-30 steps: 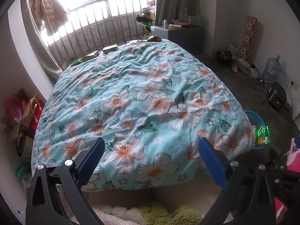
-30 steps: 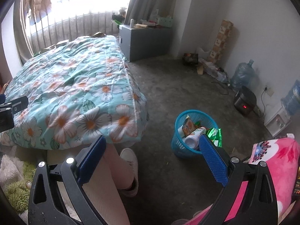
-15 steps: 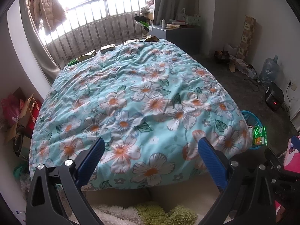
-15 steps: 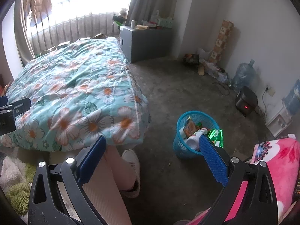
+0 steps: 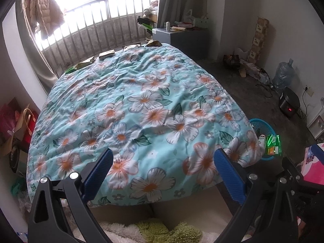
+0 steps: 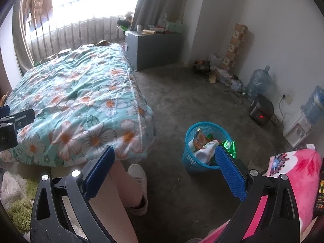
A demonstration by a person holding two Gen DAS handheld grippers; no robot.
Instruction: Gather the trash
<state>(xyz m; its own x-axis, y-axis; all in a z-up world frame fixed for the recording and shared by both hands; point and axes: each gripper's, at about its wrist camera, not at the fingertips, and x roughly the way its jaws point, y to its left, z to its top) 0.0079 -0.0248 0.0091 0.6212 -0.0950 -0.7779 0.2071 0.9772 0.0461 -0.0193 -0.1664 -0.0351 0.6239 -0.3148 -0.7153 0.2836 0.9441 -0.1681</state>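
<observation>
At the bottom of the left wrist view the left claw (image 5: 162, 174) is spread wide with nothing between its blue pads, poised over the near edge of the floral quilt (image 5: 141, 109). The right claw (image 6: 164, 168) is likewise spread and empty, low in its own frame above a person's leg (image 6: 123, 184) and the grey floor (image 6: 192, 93). Just right of centre there, the blue basket (image 6: 202, 125) stands on the floor near the bed's corner, already holding a white bottle (image 6: 206, 149) and wrappers. Farther off, at the upper middle of the left view, flat wrappers (image 5: 107, 54) lie along the quilt's far edge by the railing. The step in hand looks like searching for the next piece; reaching those wrappers would call for moving round or leaning across the bed.
</observation>
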